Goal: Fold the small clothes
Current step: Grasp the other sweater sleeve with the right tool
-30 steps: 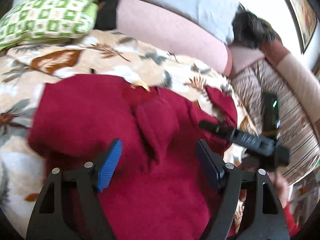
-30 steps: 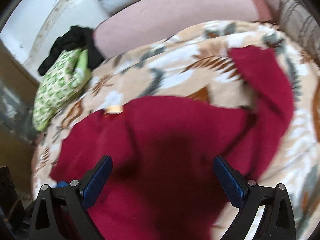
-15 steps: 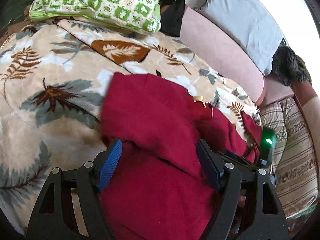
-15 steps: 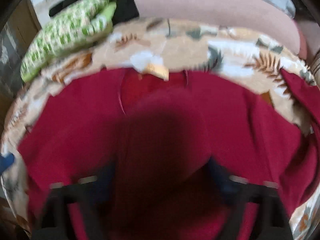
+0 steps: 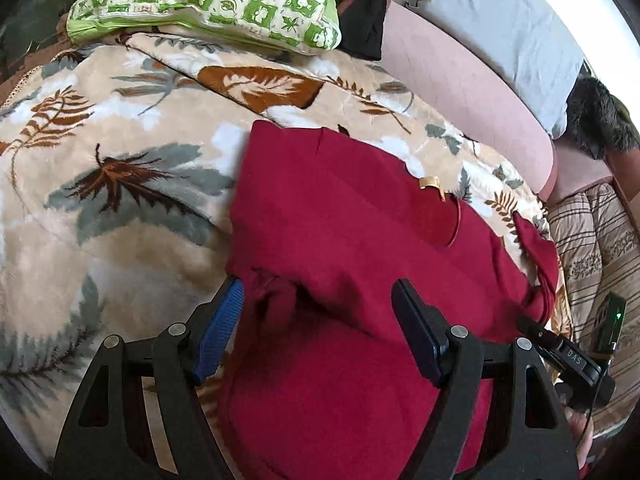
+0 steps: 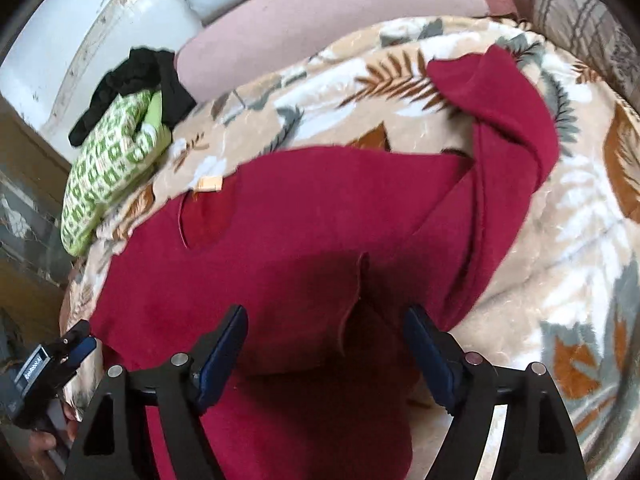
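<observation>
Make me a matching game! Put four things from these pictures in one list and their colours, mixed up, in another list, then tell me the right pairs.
Things:
1. soft knitted garment lying on the blanket
2. square-patterned pillow
3. long bolster cushion behind the blanket
4. crumpled cloth beside the pillow

Colours:
A. pink
B. black
C. dark red
D. green and white

Pairs: 1-C, 2-D, 3-A, 4-B
</observation>
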### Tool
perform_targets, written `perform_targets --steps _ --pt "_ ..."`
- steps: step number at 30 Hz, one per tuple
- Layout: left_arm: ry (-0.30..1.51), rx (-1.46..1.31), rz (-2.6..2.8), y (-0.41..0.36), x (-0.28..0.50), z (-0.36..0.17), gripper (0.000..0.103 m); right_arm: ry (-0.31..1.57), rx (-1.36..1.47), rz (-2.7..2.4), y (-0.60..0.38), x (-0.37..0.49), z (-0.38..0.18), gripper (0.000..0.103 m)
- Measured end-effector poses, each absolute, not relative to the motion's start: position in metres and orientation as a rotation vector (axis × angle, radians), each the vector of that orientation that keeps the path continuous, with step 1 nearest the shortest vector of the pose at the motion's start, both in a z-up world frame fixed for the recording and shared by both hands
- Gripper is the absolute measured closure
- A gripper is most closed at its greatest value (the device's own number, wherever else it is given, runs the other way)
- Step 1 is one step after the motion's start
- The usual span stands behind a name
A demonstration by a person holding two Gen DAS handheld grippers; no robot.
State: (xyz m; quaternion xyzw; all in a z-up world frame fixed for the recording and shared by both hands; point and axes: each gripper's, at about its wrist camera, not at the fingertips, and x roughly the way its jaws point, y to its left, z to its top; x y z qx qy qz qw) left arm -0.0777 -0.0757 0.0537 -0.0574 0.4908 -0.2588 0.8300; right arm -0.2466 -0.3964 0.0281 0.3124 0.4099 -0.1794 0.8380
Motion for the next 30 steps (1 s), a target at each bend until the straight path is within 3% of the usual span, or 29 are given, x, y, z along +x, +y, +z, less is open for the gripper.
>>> perform_targets --steps 2,3,4,6,7,15,23,30 --pt "1.048 -0.129 -0.546 -0.074 -0.076 0.053 0.026 0.861 0.625 -0.358 -0.394 -0.238 0.027 0.025" --pt "1.054 -0.137 -0.544 -0.072 -0.075 0.053 0.026 0.853 0.602 -0.346 -0.392 -0.233 0.026 0.03" --pt "1.056 -0.149 -0.54 -0.07 -0.073 0.053 0.026 0.85 0.574 -0.337 -0.39 -0.23 0.027 0.055" --pt "1.048 -0.161 -0.53 -0.067 -0.071 0.056 0.026 0.872 0.491 -0.357 -0.385 -0.222 0.031 0.086" --pt "1.032 -0.168 -0.52 -0.065 -0.07 0.058 0.026 0.863 0.47 -0.352 -0.385 -0.221 0.033 0.092" --pt "0.982 -0.163 -0.482 -0.07 -0.063 0.064 0.026 0.697 0.223 -0.407 -0.393 -0.212 0.096 0.094" --pt "1.028 -0.118 -0.461 -0.083 -0.058 0.048 0.026 0.948 0.301 -0.532 -0.438 -0.203 0.034 0.094" --pt "0.956 -0.093 -0.477 -0.094 -0.057 0.064 0.026 0.778 0.389 -0.483 -0.436 -0.244 0.072 0.084"
